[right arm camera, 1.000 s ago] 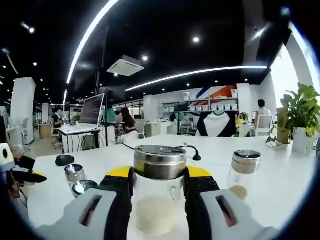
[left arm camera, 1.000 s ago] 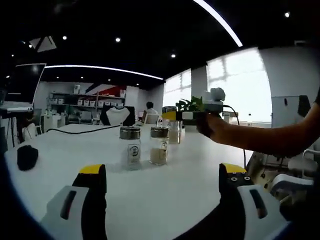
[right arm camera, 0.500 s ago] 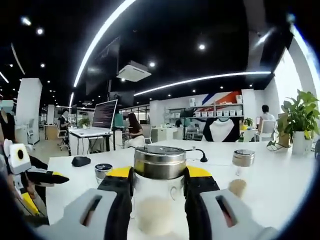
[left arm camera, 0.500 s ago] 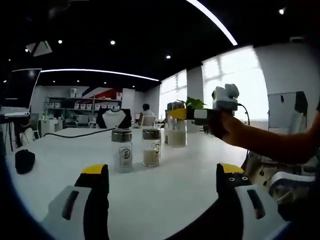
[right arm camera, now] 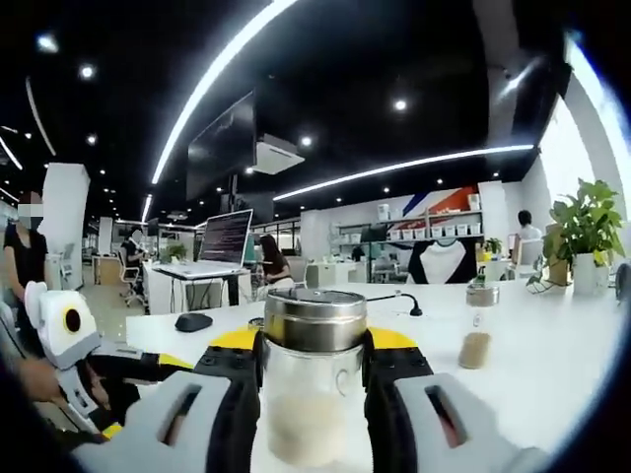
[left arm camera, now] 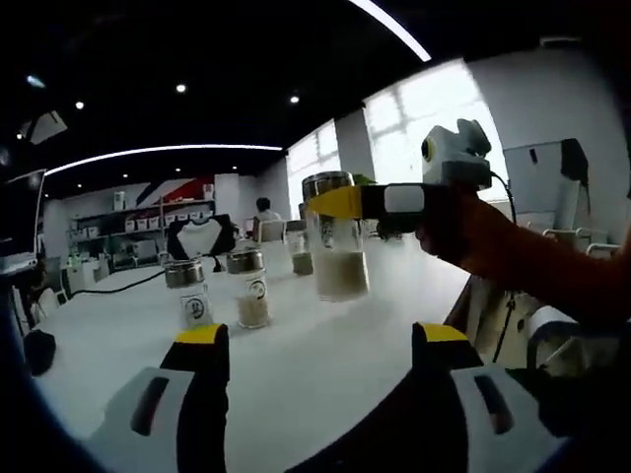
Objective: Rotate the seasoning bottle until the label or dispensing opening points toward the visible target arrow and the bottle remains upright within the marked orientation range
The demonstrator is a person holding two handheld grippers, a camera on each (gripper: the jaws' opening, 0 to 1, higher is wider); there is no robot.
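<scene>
Right tongs [right arm camera: 314, 360] grip seasoning bottle [right arm camera: 314, 389]

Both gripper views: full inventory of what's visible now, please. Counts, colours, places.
seasoning bottle: 1, clear glass, steel cap, pale granules; clamped in right gripper, lifted off the table
other seasoning bottles: at least 3, clear with metal caps; standing on the table
white table: 1, under both grippers
black mouse: 1, on the table, with a black cable beyond it
potted plant: 1, green, far right
monitor: 1, on a desk behind
left gripper: yellow-tipped, open, holding nothing
right gripper: yellow-tipped, shut on the bottle
</scene>
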